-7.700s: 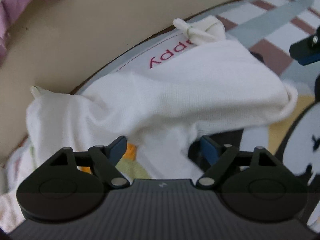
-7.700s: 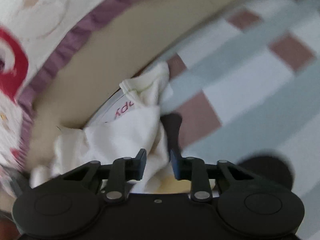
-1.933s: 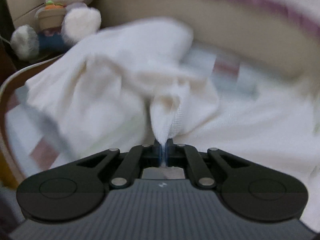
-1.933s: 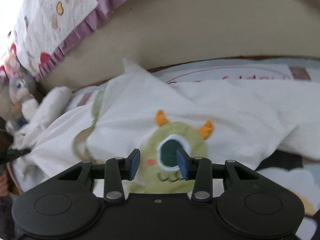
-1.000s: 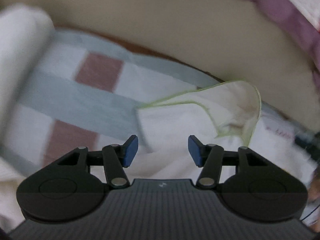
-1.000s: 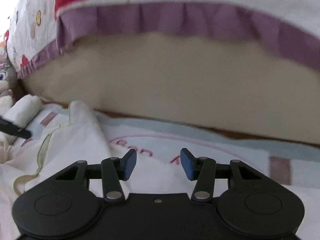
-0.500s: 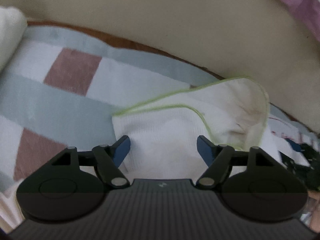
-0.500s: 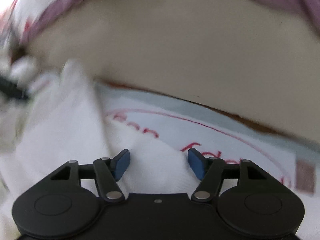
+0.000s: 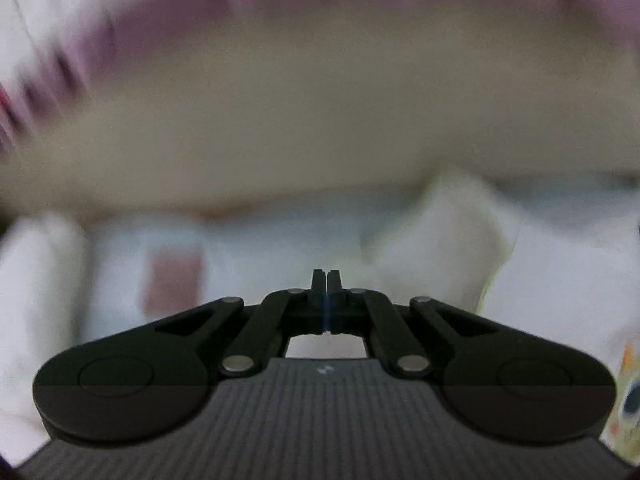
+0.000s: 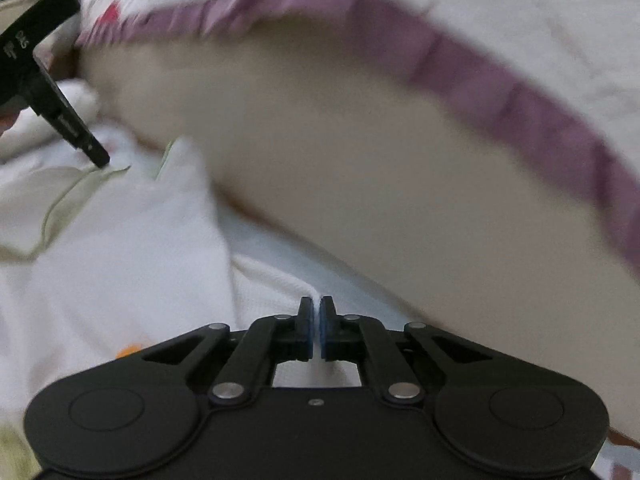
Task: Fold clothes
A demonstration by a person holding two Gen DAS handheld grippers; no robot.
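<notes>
A white knit garment (image 10: pixel 120 260) with pale green trim lies crumpled on the checked mat. My right gripper (image 10: pixel 317 308) is shut on a raised ridge of it, and white cloth shows between the pads. Farther left, my left gripper (image 10: pixel 96 158) has its tip on the green-trimmed edge. The left wrist view is heavily blurred. There the left gripper (image 9: pixel 326 280) has its jaws together, with white fabric showing under them. The garment (image 9: pixel 540 280) bulges at the right, and part of its monster print (image 9: pixel 628 392) sits at the frame edge.
A beige padded wall (image 10: pixel 360 160) rises just behind the mat, topped by a purple-ruffled quilt (image 10: pixel 520 92). A white rolled cloth (image 9: pixel 36 280) lies at the left on the checked mat (image 9: pixel 172 276).
Both grippers were open half a second ago and are now closed on the garment, the left at its green-trimmed edge. Both views have swung and blurred.
</notes>
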